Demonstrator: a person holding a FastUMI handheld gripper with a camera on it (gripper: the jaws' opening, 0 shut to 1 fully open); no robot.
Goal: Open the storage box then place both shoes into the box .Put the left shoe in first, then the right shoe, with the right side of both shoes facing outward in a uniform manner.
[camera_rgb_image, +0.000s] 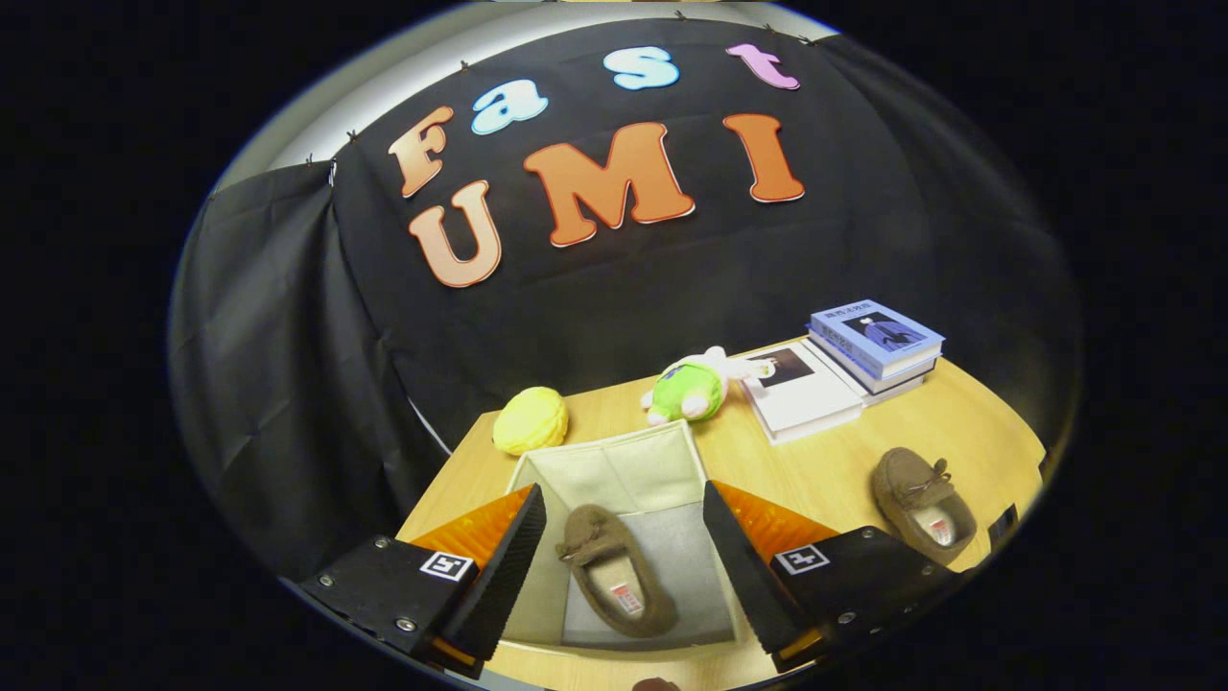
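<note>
claw (624,566) spread apart above the open storage box (614,461); one shoe (614,571) lies inside between its fingers, the other shoe (923,504) at three o'clock on the desk (815,461).

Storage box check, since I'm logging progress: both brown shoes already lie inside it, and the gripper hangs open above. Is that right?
Not quite. In the gripper view one brown shoe lies inside the storage box; the other brown shoe sits on the wooden table beside the box, beyond the right finger. The gripper does hang open above the box.
</note>
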